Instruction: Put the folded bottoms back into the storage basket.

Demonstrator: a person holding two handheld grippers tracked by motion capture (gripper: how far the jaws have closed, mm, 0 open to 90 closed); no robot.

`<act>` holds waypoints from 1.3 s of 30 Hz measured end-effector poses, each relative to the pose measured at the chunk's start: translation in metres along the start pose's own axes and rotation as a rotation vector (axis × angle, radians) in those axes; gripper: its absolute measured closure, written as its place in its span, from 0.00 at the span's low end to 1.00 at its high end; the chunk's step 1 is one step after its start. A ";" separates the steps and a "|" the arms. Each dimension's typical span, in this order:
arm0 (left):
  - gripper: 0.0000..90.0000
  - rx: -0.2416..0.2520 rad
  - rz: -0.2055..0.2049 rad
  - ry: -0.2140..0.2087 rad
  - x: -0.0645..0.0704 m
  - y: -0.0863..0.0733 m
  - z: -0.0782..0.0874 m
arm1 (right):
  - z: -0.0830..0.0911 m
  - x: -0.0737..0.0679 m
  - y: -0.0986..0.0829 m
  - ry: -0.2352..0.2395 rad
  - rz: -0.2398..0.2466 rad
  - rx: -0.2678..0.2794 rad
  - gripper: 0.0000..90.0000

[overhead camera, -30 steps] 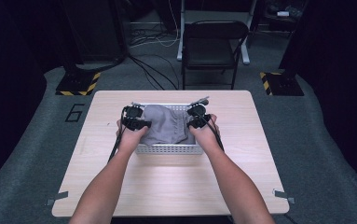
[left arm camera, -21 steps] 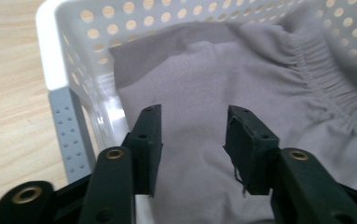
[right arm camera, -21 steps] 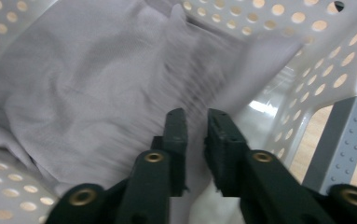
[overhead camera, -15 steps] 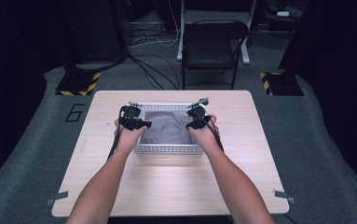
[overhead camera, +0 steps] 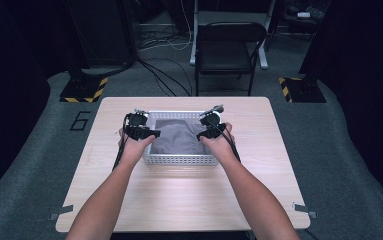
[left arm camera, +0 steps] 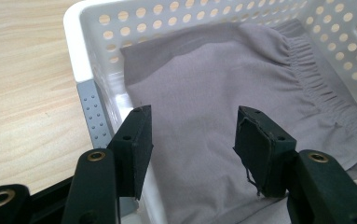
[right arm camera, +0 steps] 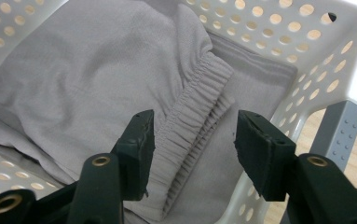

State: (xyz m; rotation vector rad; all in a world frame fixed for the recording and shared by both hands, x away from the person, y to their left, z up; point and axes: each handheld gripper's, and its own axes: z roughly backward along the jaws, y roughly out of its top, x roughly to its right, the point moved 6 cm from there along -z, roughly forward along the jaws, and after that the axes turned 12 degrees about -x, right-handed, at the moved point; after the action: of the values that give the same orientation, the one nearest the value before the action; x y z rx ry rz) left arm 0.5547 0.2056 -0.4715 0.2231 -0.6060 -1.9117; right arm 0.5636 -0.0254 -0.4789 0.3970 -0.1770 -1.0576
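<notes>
A person seated at a light wooden table [overhead camera: 179, 200] works two hand-held grippers over a white perforated basket [overhead camera: 179, 160] that stands toward the far half of the tabletop; a dark folding chair [overhead camera: 226, 50] sits on the floor beyond the basket. Inside the basket lies a grey garment [overhead camera: 176, 136] with an elastic waistband [right arm camera: 192, 116], spread loosely across the bottom and riding up the walls. The left gripper [overhead camera: 146, 133] hangs over the basket's left end, jaws wide apart and empty above plain cloth just inside the rim. The right gripper [overhead camera: 206, 131] hangs over the basket's right end, jaws likewise spread wide and holding nothing, straddling the gathered waistband from above. By the look of it the garment is already down in the basket and let go; what seems left is to draw both hands clear of the basket.
</notes>
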 end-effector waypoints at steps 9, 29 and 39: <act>0.52 0.015 -0.023 -0.009 0.003 0.000 0.009 | 0.009 0.002 -0.002 -0.005 0.006 0.010 0.51; 0.52 0.053 -0.048 -0.058 0.006 -0.029 0.052 | 0.047 -0.003 -0.027 0.071 0.080 0.044 0.46; 0.50 0.064 -0.039 -0.091 0.007 -0.060 0.054 | 0.063 0.000 -0.048 0.093 0.089 0.081 0.45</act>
State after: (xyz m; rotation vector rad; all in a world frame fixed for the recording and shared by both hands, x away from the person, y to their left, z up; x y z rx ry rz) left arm 0.4802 0.2342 -0.4547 0.1904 -0.7288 -1.9495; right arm 0.5037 -0.0607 -0.4407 0.5063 -0.1537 -0.9442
